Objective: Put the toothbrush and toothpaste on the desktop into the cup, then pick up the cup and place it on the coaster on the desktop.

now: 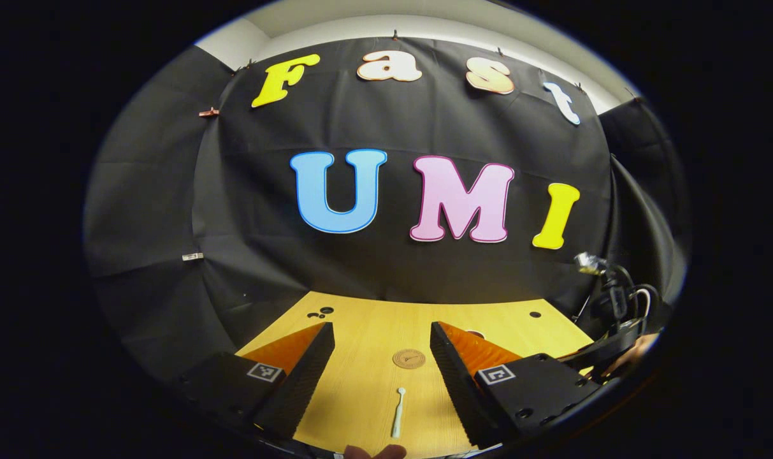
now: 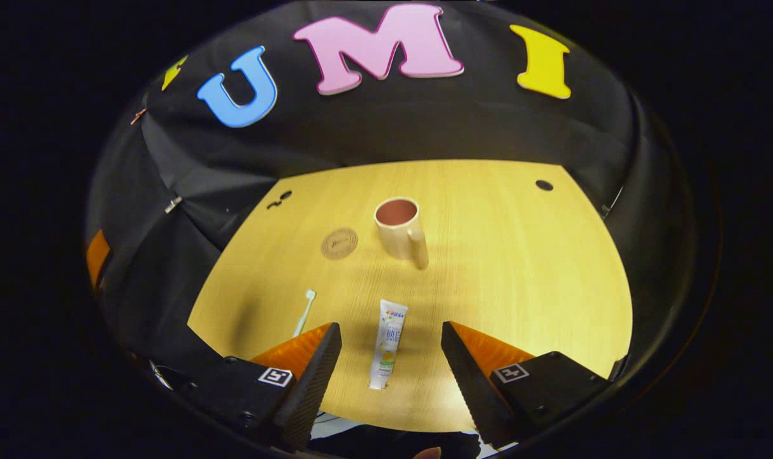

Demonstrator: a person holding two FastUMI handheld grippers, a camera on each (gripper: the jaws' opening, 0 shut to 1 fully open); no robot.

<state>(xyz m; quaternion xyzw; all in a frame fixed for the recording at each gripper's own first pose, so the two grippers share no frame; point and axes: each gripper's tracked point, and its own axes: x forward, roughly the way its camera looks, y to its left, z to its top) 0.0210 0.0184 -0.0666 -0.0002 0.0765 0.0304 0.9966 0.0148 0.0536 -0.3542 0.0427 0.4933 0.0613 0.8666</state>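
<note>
right gripper [image 2: 391,357] wide open, empty, over toothpaste [image 2: 387,344] | left gripper [image 1: 381,376] wide open, empty, over toothbrush [image 1: 397,413] | risk: thin toothbrush slips from a flat pinch

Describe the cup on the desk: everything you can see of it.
The cup is a cream mug with a darker, brownish inside and looks empty. It looks like ceramic. It stands upright on the wooden desk, its single handle turned toward the camera and slightly right. The round coaster lies just to its left, apart from it, and the toothpaste lies nearer the camera, not touching. Only the desk touches it.
</note>
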